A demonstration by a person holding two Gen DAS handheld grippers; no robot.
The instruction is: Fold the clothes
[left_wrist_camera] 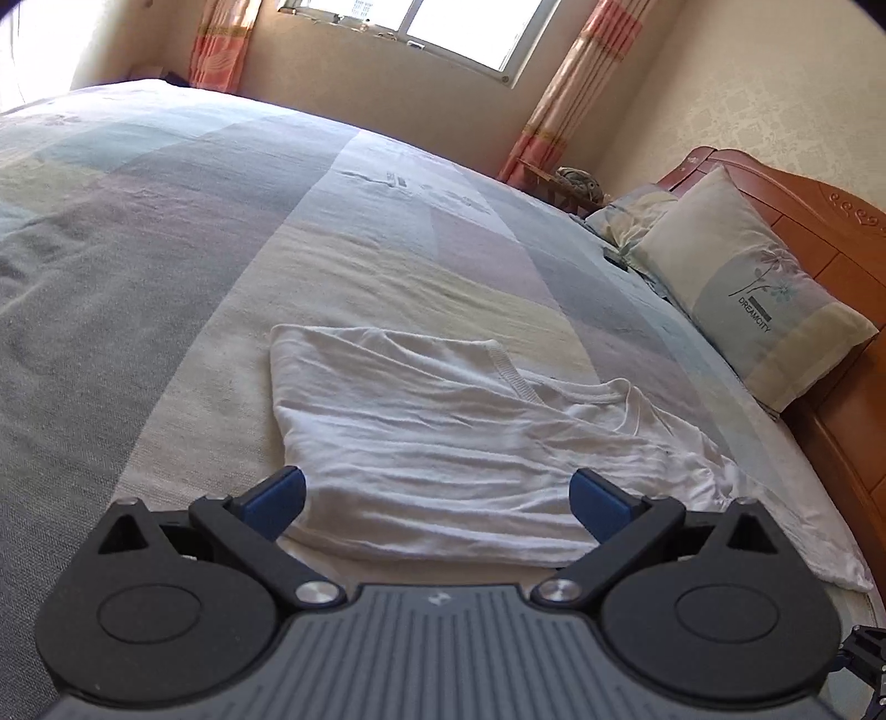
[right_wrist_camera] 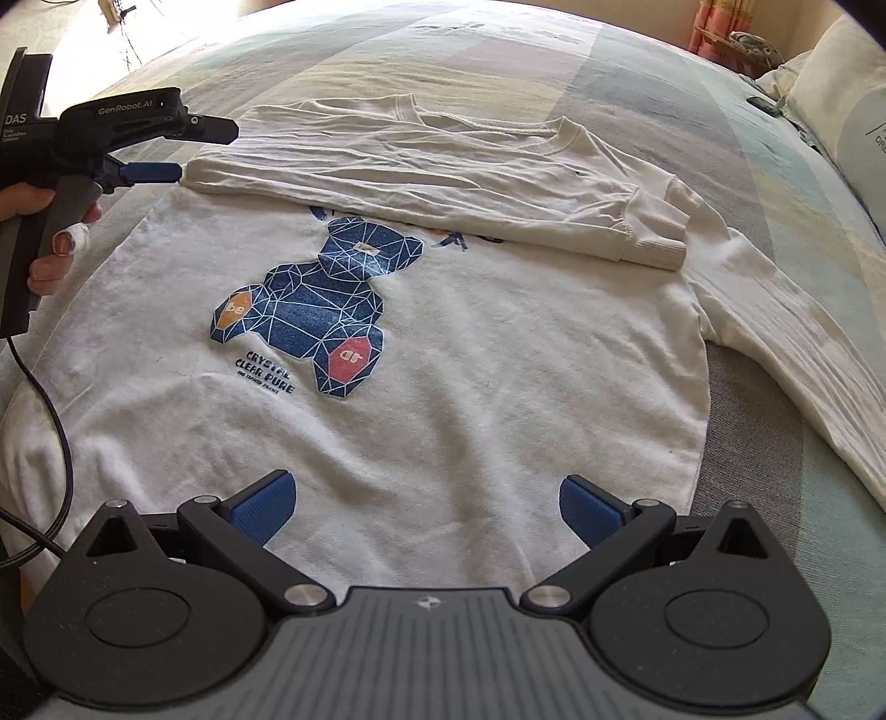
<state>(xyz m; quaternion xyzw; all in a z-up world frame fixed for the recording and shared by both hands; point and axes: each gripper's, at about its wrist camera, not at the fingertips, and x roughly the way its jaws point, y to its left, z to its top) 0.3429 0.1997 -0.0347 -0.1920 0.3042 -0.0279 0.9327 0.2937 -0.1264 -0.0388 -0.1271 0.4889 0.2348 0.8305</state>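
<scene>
Daylight from the window (left_wrist_camera: 443, 27), blown out to white there and at both views' top-left corners. Bedspread (left_wrist_camera: 221, 232) evenly lit, shadows soft. Strong fisheye bending, dark vignette in corners. Focus sharp mid-frame, mild softness toward the edges.

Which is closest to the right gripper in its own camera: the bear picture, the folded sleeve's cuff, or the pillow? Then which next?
From the right gripper:
1. Bear picture, straight ahead on the sweatshirt.
2. Cuff, farther ahead, right.
3. Pillow, far right corner.
</scene>
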